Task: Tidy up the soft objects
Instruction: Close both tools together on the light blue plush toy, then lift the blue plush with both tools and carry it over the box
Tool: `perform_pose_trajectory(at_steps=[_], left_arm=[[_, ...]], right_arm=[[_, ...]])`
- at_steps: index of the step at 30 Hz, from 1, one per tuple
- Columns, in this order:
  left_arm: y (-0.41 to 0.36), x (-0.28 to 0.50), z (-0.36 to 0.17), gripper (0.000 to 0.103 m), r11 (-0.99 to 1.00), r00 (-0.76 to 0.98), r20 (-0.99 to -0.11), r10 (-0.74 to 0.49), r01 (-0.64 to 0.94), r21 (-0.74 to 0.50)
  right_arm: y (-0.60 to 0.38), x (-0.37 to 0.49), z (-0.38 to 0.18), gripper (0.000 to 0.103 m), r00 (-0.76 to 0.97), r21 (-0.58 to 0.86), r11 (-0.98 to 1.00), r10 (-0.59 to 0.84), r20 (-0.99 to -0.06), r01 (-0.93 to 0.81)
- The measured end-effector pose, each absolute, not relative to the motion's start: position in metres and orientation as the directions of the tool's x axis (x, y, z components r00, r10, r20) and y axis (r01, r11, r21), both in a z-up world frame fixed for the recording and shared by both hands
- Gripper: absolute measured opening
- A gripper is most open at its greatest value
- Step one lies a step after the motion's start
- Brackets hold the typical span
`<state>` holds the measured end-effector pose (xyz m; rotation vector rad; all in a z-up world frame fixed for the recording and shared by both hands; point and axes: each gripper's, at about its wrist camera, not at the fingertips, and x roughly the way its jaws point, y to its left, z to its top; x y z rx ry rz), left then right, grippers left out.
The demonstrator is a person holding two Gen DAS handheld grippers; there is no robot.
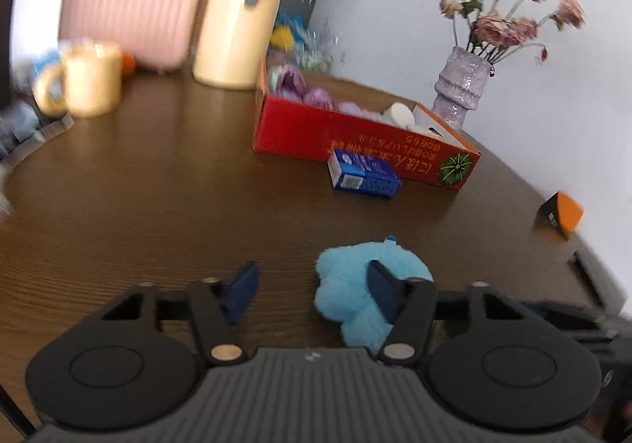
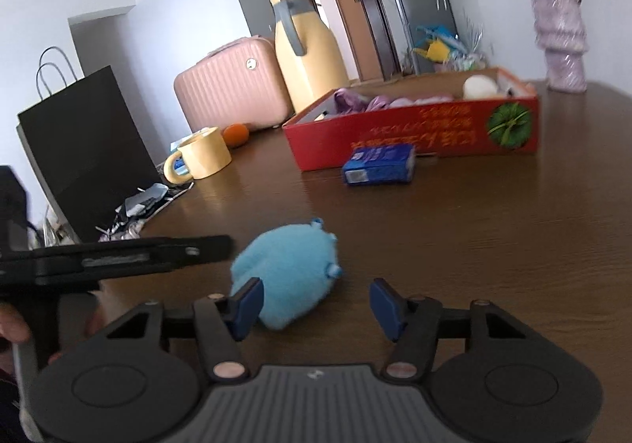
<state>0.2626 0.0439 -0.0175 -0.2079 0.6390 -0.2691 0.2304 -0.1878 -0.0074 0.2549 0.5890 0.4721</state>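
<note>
A light blue plush toy [image 1: 355, 285] lies on the brown table, also seen in the right wrist view [image 2: 288, 269]. My left gripper [image 1: 312, 291] is open; its right finger overlaps the plush, which sits to the right of the gap. My right gripper [image 2: 316, 303] is open, its left finger just in front of the plush. A red cardboard box [image 1: 355, 135] holds several purple and white soft objects; it also shows in the right wrist view [image 2: 414, 131]. The left gripper's black body [image 2: 118, 255] shows at the left of the right wrist view.
A blue carton [image 1: 363, 174] [image 2: 379, 164] lies in front of the box. A yellow jug [image 1: 237, 20], yellow mug [image 1: 91, 79], pink case [image 1: 130, 8], flower vase [image 1: 460, 87] and orange-black box [image 1: 559, 216] stand around. A black paper bag [image 2: 83, 151] stands left.
</note>
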Motion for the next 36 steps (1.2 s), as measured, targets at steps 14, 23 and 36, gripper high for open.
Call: perform_pose_trajectory(at_steps=[14, 23, 36], left_arm=[[0.051, 0.298, -0.04, 0.02, 0.856, 0.679, -0.551, -0.485, 0.239, -0.459], [0.033, 0.26, -0.033, 0.035, 0.844, 0.637, -0.564, -0.525, 0.303, -0.443], [0.003, 0.248, -0.041, 0.033, 0.794, 0.582, -0.561, -0.588, 0.286, -0.536]], right_arm=[[-0.177, 0.276, -0.024, 0.041, 0.67, 0.49, 0.797, 0.581, -0.463, -0.353], [-0.21, 0.252, -0.017, 0.037, 0.598, 0.441, 0.767, 0.64, -0.482, -0.465], [-0.251, 0.232, -0.027, 0.036, 0.574, 0.523, 0.725, 0.682, -0.452, -0.449]])
